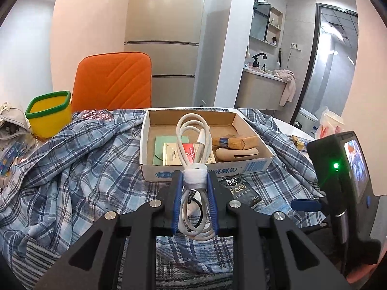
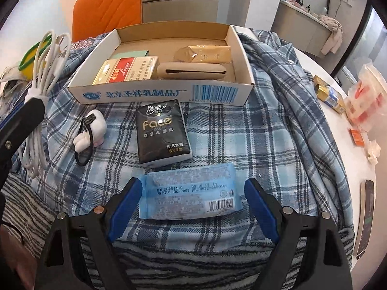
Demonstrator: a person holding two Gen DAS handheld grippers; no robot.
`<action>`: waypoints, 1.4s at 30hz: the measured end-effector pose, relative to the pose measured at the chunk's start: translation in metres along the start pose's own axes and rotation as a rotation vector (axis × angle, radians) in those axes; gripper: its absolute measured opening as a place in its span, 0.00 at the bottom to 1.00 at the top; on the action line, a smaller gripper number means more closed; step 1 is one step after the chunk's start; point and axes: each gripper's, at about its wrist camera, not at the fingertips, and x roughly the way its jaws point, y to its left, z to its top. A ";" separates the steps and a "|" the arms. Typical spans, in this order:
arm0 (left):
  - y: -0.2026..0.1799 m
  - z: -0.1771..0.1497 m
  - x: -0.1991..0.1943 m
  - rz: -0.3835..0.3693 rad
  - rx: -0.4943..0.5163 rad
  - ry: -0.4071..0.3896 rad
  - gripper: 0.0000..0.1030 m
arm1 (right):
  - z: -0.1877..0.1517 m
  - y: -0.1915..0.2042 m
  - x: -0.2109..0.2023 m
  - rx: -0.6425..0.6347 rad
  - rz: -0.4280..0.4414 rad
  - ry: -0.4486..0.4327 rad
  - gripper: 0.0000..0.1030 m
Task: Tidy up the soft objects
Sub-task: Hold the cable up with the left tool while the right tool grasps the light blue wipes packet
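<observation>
The setting was a lived-in home, an open dining area beside a washroom. A tall three-door refrigerator (image 1: 167,48) stood against the wall behind an orange upholstered chair (image 1: 113,82). Beyond the desk's far right edge was a vanity counter (image 1: 263,87) with a black faucet (image 1: 258,59), a mirror cabinet (image 1: 260,21) above, and a garment (image 1: 287,82) draped over it.

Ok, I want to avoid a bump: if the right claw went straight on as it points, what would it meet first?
Probably the light blue wipes packet, lying flat on the plaid cloth between the open right claw fingers; beyond it lies the black tissue pack.
</observation>
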 end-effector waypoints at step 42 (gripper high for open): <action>0.001 -0.002 0.003 -0.028 -0.006 0.014 0.18 | -0.010 -0.002 0.001 -0.161 0.125 -0.035 0.75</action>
